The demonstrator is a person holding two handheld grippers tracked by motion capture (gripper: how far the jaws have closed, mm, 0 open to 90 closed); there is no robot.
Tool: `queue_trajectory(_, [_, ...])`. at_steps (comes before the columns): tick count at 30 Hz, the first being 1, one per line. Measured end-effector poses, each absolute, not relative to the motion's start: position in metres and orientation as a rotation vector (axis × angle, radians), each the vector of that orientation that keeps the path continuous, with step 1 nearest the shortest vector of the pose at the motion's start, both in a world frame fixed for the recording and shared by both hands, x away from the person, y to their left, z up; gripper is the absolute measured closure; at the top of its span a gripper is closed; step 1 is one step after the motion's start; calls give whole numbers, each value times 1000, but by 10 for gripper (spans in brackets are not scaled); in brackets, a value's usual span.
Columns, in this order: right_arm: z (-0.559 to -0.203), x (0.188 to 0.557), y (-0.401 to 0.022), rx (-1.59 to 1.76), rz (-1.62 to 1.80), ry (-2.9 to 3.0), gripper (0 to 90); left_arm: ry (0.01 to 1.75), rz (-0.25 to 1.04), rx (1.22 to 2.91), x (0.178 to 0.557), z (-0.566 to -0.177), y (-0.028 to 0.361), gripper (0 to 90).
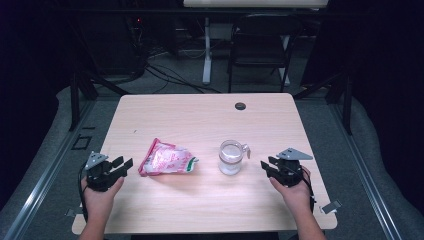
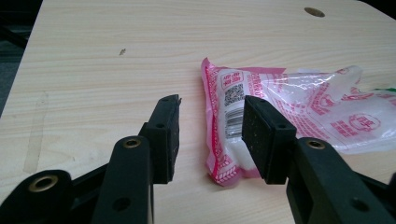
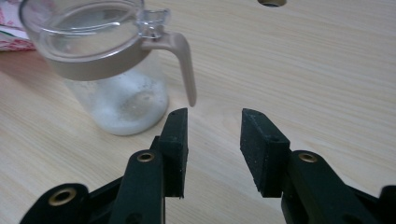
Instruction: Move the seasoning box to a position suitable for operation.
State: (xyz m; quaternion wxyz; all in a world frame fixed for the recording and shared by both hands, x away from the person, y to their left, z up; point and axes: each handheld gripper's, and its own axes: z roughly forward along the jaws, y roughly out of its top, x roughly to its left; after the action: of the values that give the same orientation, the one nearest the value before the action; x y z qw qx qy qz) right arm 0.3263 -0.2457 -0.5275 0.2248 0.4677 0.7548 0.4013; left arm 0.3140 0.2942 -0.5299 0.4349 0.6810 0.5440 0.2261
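Left gripper: black jaws apart, nothing between the pads; pad faces matt and finely grained, rectangular. Just past the jaw tips lies the pink-and-white printed plastic pouch, flat on the table, crinkled and glossy, with a sealed pink edge, a barcode and a QR square near its closest end; white contents show through the clear film. In the high view the left gripper sits just left of the pouch, apart from it.

Right gripper: jaws likewise apart, gripping nothing. Ahead and to the left stands the clear glass jar with a beige plastic collar and handle, upright, transparent hinged lid on top, a low layer of white granules inside. The handle's curved tip hangs near the left jaw, not touching. In the high view the right gripper is near the jar, at table centre-right.

Pale wood-grain laminate table, smooth, rounded corners, with a dark round grommet near the far edge.
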Motion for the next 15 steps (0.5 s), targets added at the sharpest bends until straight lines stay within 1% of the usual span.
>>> queue_trajectory(6, [-532, 341, -235, 1308, 1124, 2123, 639, 1368, 572, 1699, 304, -531, 299, 571])
queue_trajectory(15, [-536, 350, -224, 1280, 1120, 2172, 631, 1397, 593, 1683, 291, -528, 305, 571])
